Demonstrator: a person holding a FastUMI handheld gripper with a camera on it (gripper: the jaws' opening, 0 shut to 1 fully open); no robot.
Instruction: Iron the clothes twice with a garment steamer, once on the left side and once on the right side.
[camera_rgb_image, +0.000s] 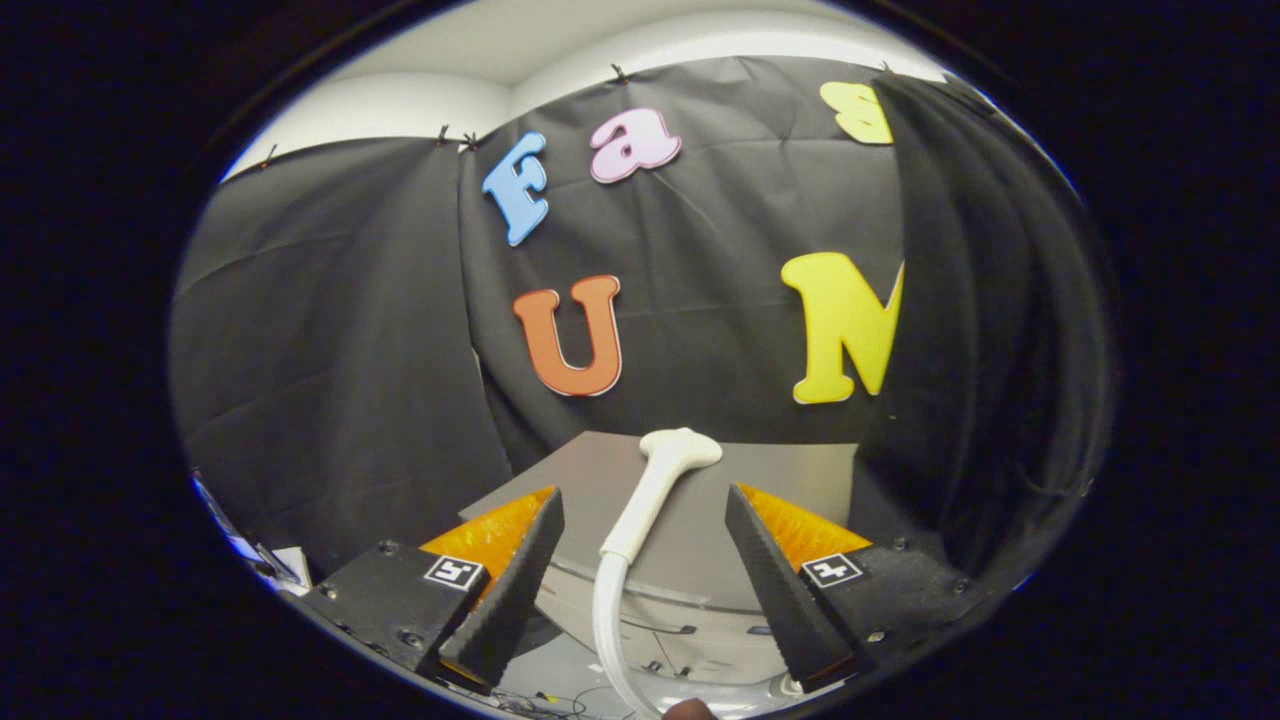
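- The gripper (640, 570) has its fingers spread wide, touching nothing;
- The white steamer (655, 480) lies between them on a grey table (790, 475), its head pointing away beyond the fingertips;
- Its white hose (605, 620) curves back from the handle between the fingers;
- A dark garment (985, 320) hangs just beyond the right finger.

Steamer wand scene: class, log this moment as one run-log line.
hand-held gripper: open, touching nothing | steamer wand: between fingers, ungripped, on grey table | dark garment: hanging beyond, right | ironing: not begun
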